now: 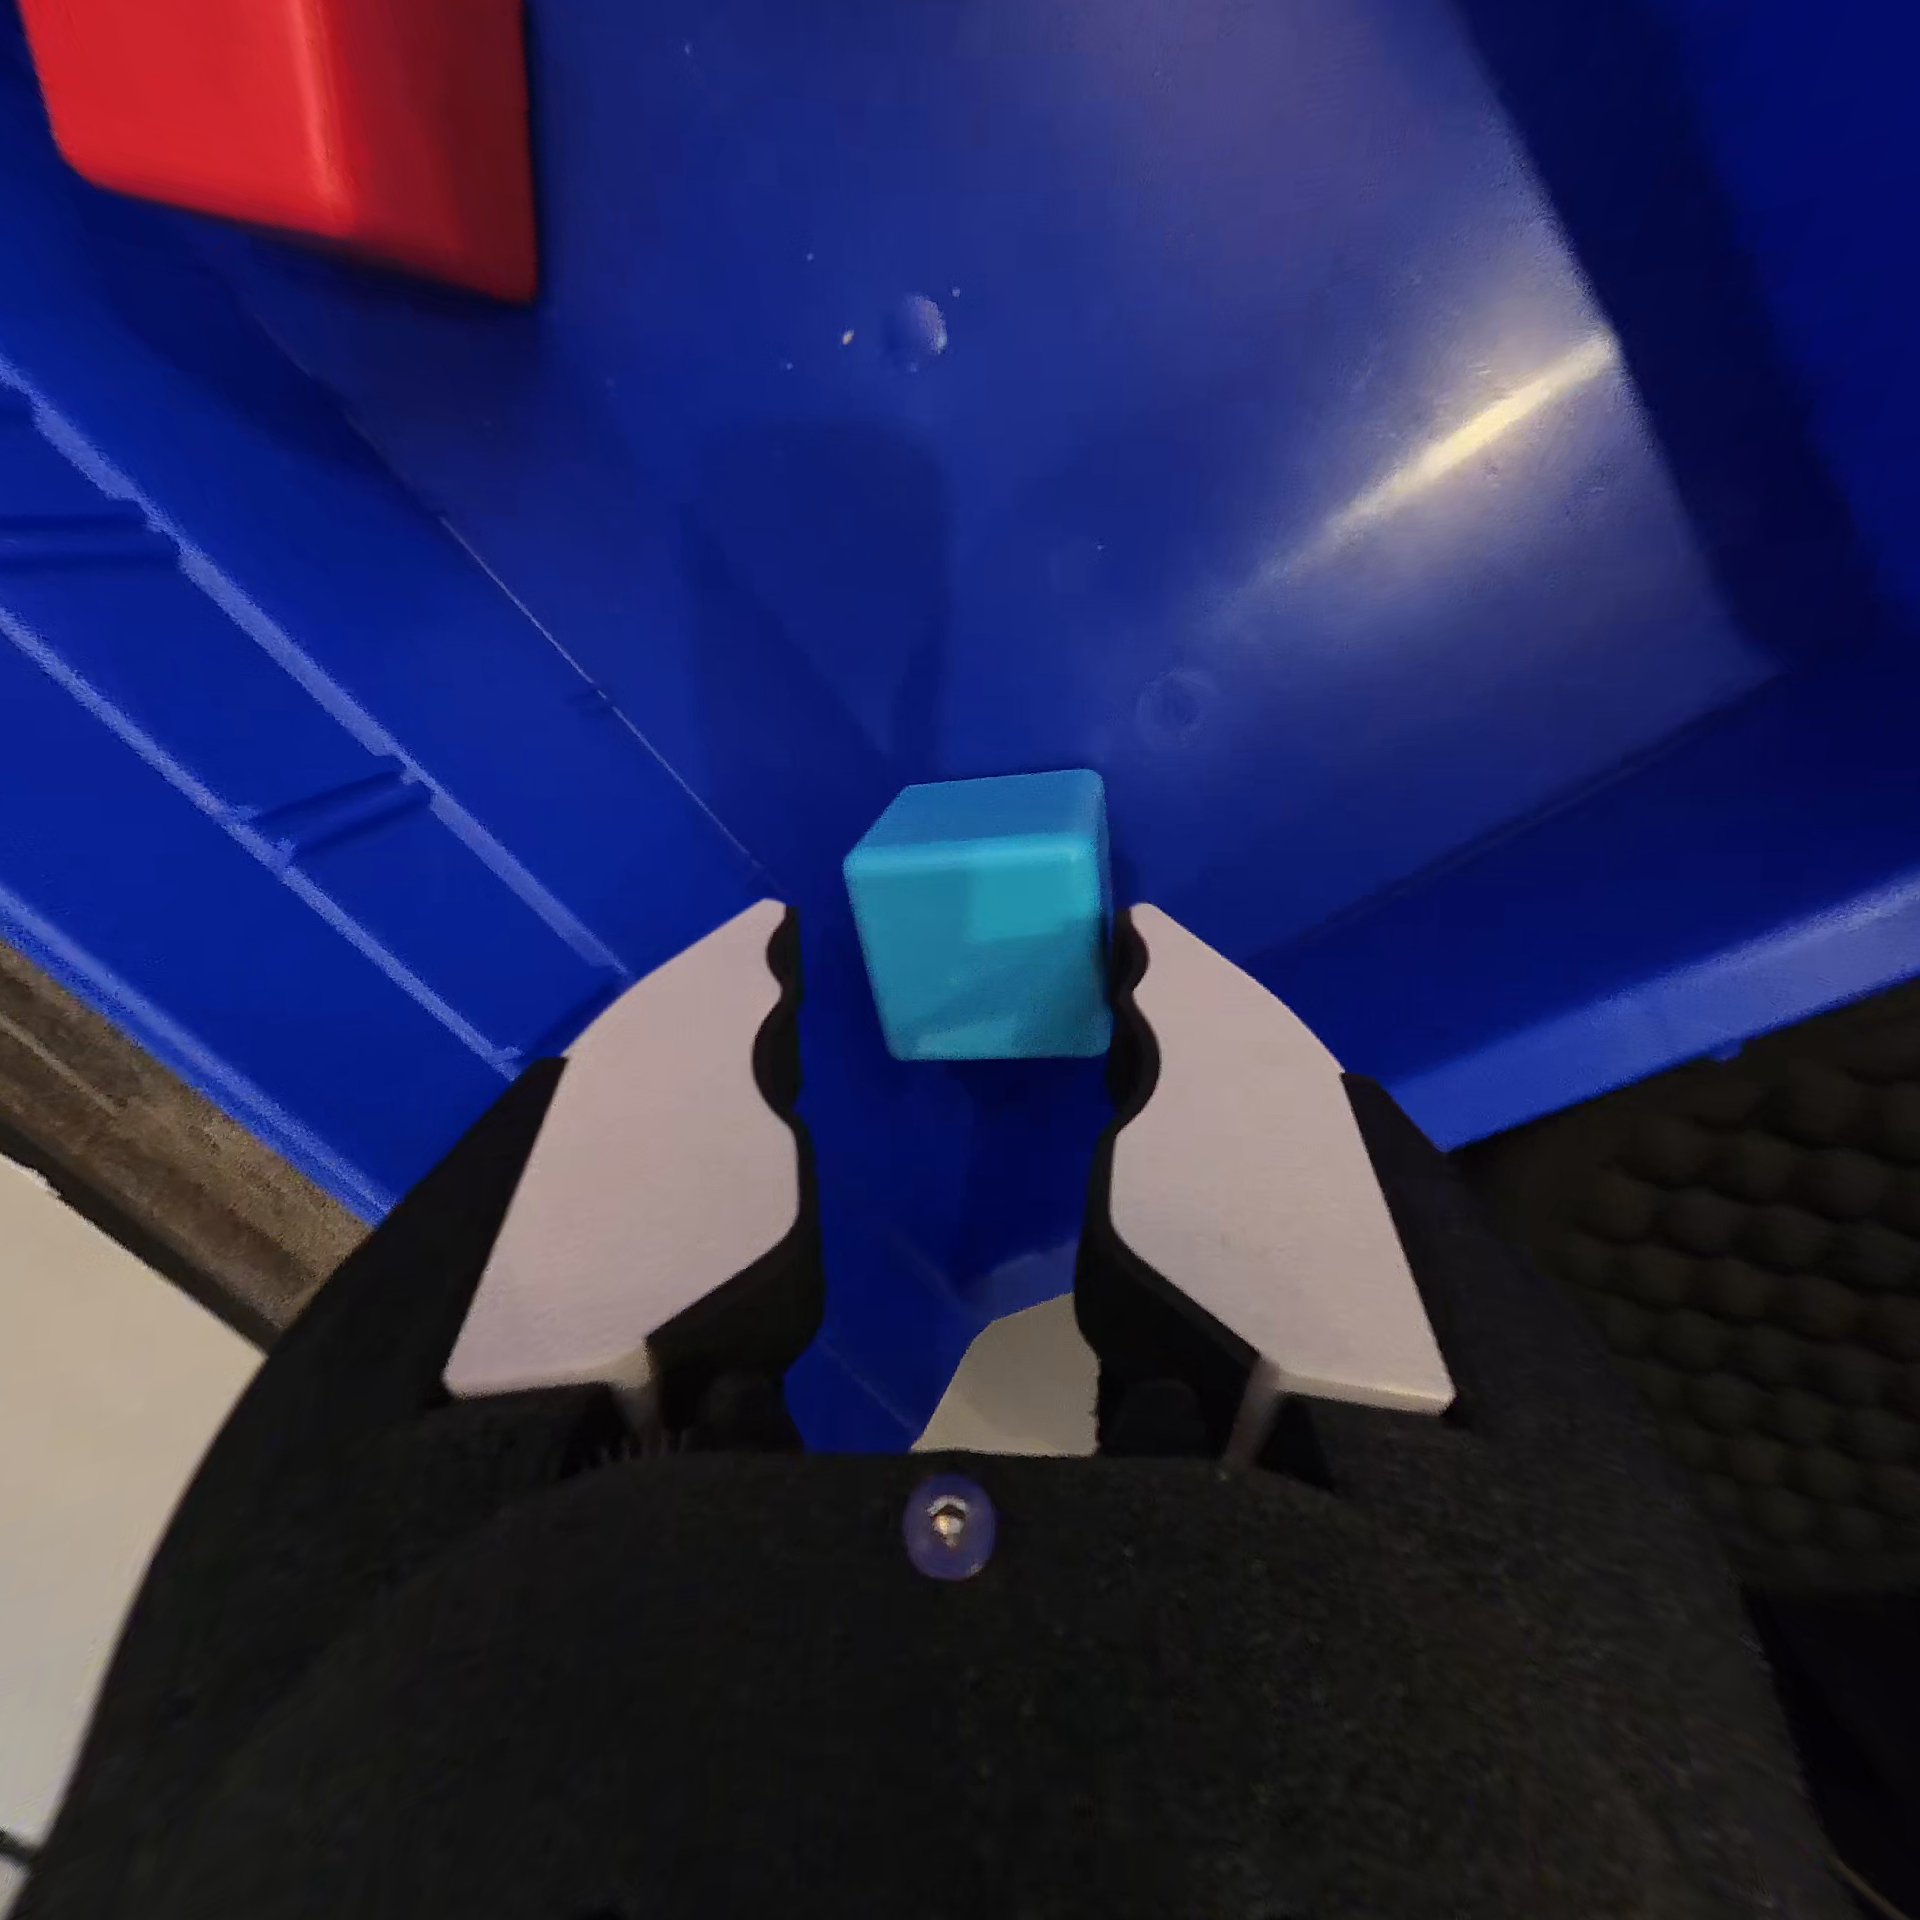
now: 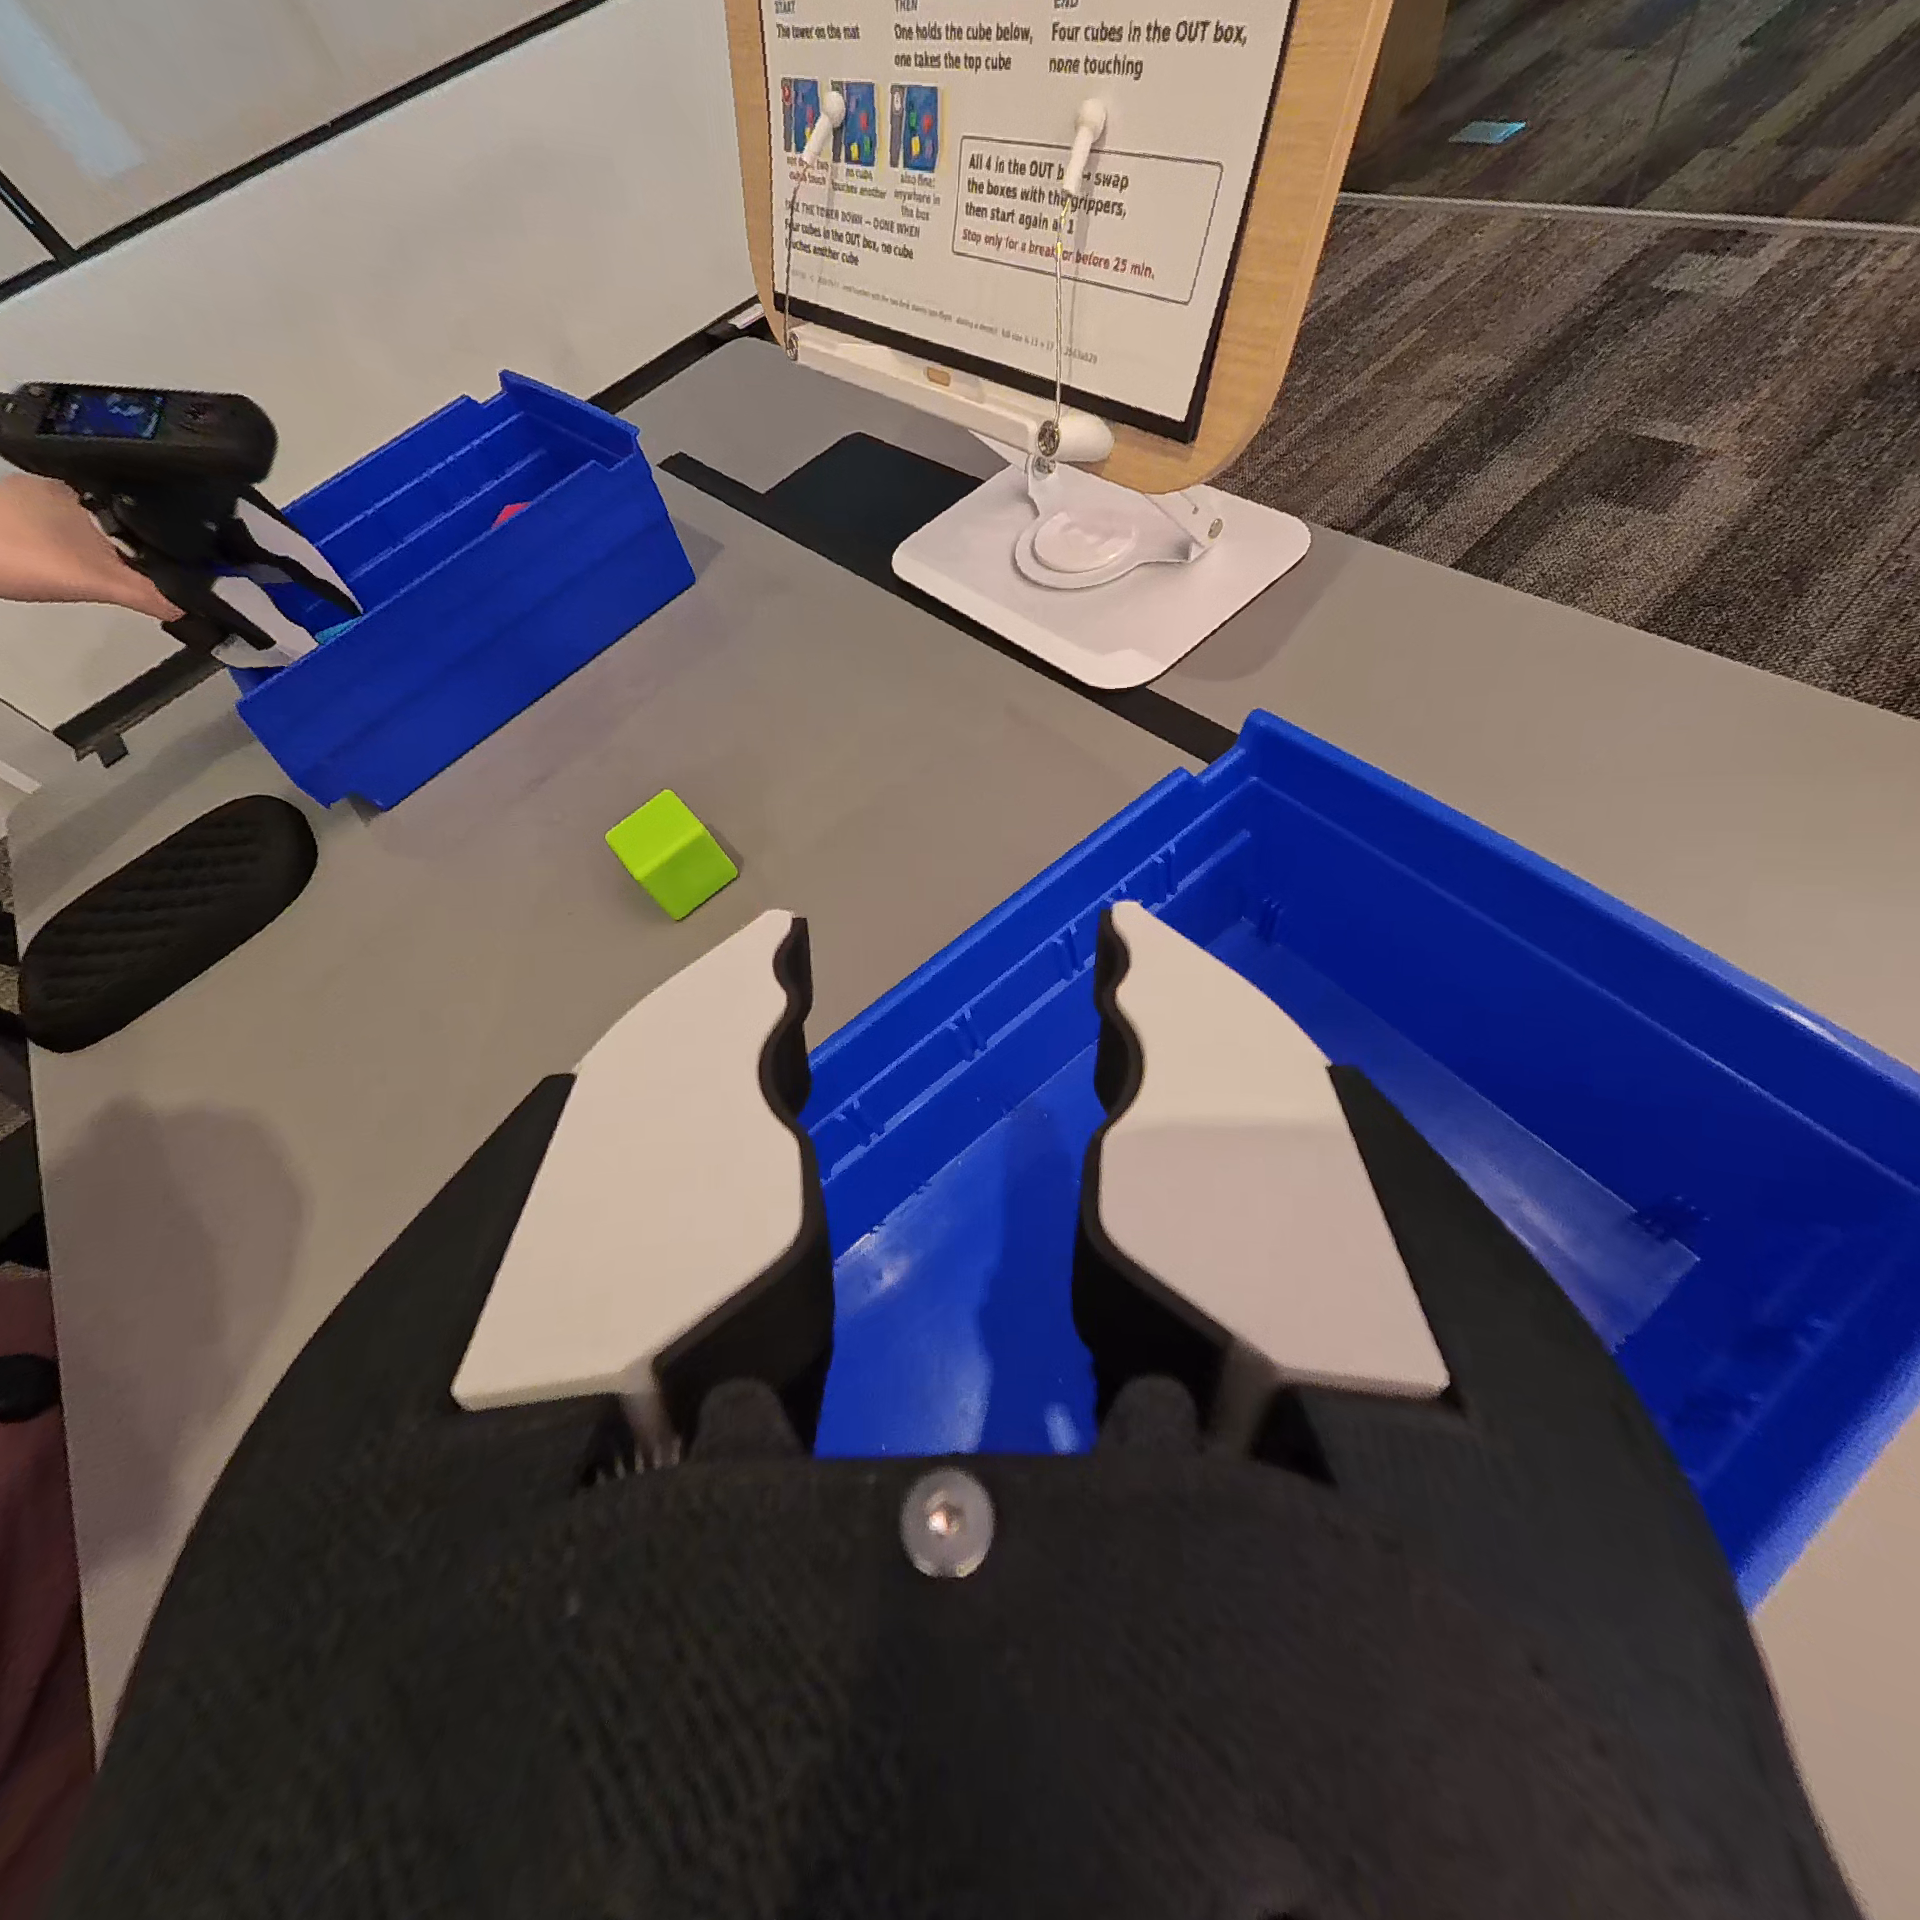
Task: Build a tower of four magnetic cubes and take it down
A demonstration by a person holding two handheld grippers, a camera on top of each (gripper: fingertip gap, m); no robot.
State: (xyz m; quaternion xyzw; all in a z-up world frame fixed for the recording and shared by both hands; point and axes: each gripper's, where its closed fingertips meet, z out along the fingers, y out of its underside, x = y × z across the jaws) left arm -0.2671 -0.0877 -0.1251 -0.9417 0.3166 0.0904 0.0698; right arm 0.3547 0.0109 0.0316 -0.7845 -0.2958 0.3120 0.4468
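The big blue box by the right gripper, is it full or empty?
Empty, as far as shows. The near blue box shows only bare floor; the right gripper hides part of it.

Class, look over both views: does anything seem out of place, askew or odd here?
Nothing is damaged or spilled. The green cube sits alone on the grey table, outside both blue bins and turned at an angle. The left gripper brackets a teal cube inside its bin.

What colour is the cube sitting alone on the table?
Bright lime green cube, clearest in the right wrist view.
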